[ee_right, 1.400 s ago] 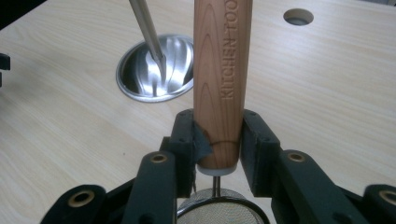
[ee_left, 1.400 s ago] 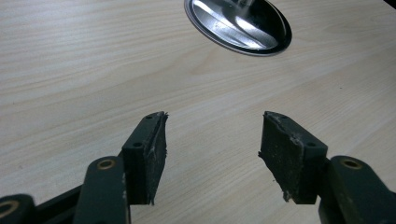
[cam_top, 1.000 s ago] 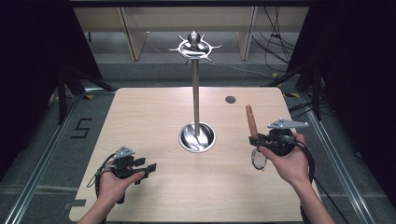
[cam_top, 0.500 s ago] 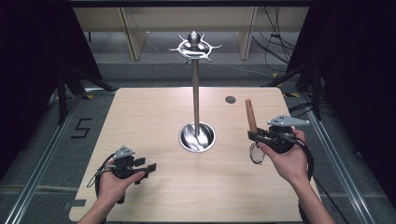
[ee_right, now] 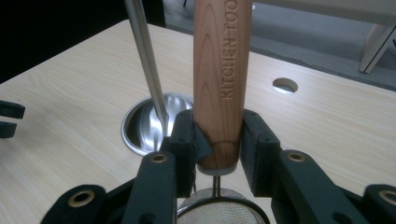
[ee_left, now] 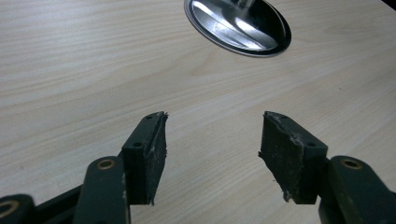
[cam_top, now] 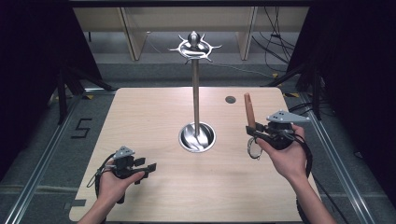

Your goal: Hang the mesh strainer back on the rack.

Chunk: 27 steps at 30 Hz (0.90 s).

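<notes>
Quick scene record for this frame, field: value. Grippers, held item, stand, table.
right gripper: shut on the wooden handle, held upright
held item: small strainer, wooden handle up, mesh ring hanging below the jaws
handle marking: "KITCHEN TOO..." embossed, rest cut off
left gripper: open, nothing between the jaws, low over the table
stand: metal pole on a round base, hook ring on top, hooks bare
table: light wood, round hole near the far right

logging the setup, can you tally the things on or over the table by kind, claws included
metal stand with hook crown: 1, the stand, its round base on the table
wooden-handled strainer: 1, the strainer, handle up, mesh down
claws: 2, the left claw open, the right claw shut on the strainer handle
total: 4
</notes>
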{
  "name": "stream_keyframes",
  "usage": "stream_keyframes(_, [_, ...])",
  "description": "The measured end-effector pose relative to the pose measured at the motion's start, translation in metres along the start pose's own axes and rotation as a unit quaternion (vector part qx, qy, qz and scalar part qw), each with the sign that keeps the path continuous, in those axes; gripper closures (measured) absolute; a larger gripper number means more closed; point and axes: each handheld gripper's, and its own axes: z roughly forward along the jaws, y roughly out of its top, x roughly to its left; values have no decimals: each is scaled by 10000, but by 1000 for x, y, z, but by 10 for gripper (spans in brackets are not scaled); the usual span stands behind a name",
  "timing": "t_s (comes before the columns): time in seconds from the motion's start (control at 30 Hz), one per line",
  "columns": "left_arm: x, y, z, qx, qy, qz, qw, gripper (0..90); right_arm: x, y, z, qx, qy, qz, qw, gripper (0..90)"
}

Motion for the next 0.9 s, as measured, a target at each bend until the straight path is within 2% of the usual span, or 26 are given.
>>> stream_keyframes(0.03, [0, 0, 0, -9, -6, -7, 10000, 400, 0, 1, -1, 64, 10, -37, 10000, 696])
stream_keyframes(0.07, [0, 0, 0, -10, 3, 0, 10000, 400, 0, 2, 0, -16, 16, -8, 10000, 695])
stream_keyframes(0.1, [0, 0, 0, -10, -2, -6, 10000, 400, 1, 3, 0, 17, 53, 32, 10000, 695])
stream_keyframes(0.13, [0, 0, 0, -8, 0, -10, 10000, 400, -1, 4, -1, -5, 0, -153, 9999, 695])
stream_keyframes(0.17, [0, 0, 0, -8, -2, -10, 10000, 400, 1, 5, -1, -9, -12, -39, 10000, 695])
stream_keyframes(0.2, [0, 0, 0, 24, 5, -3, 10000, 400, 1, 6, -1, -49, 9, -52, 10000, 695])
stream_keyframes(0.23, [0, 0, 0, 26, 4, -6, 10000, 400, 2, 7, -1, 21, 29, -16, 10000, 695])
stream_keyframes(0.3, [0, 0, 0, 22, 7, -7, 10000, 400, 0, 8, -1, 13, 49, -165, 9999, 695])
stream_keyframes(0.33, [0, 0, 0, 21, 9, -5, 10000, 400, 2, 9, -1, 13, 13, -49, 10000, 696])
stream_keyframes(0.37, [0, 0, 0, 18, 13, 1, 10000, 400, 3, 9, 1, -153, -48, -26, 9999, 695])
stream_keyframes(0.4, [0, 0, 0, 17, 4, 1, 10000, 400, 1, 10, 0, -126, -47, -148, 9998, 695])
stream_keyframes(0.43, [0, 0, 0, 25, 12, 0, 10000, 400, 1, 11, -1, 13, 16, -110, 9999, 695])
stream_keyframes(0.47, [0, 0, 0, 26, 13, 2, 10000, 400, 2, 11, 0, -81, 25, -134, 9999, 696])
stream_keyframes(0.53, [0, 0, 0, -8, -3, -5, 10000, 400, 3, 13, -1, -73, 7, -146, 9999, 695])
stream_keyframes(0.57, [0, 0, 0, 1, -3, -5, 10000, 400, 3, 13, 1, -181, -24, -153, 9997, 695])
stream_keyframes(0.6, [0, 0, 0, -6, -5, -4, 10000, 400, 3, 15, -1, -35, 17, -191, 9998, 695])
stream_keyframes(0.73, [0, 0, 0, -14, 0, 0, 10000, 400, 4, 18, 0, -110, 69, -270, 9996, 695])
stream_keyframes(0.77, [0, 0, -1, -1, 4, 4, 10000, 400, 5, 19, 0, -102, 34, -223, 9997, 695])
stream_keyframes(0.8, [0, 0, -1, 11, 4, 9, 10000, 400, 6, 20, 2, -218, 26, -216, 9995, 695])
stream_keyframes(0.83, [0, 1, -1, 18, 0, 1, 10000, 400, 5, 21, 0, -79, 71, -270, 9996, 695])
stream_keyframes(0.87, [0, 1, -1, 17, -1, 3, 10000, 400, 8, 22, -1, -59, 72, -153, 9998, 695])
stream_keyframes(0.9, [0, 1, -1, 13, -5, -1, 10000, 400, 6, 22, 0, -101, 49, -293, 9995, 695])
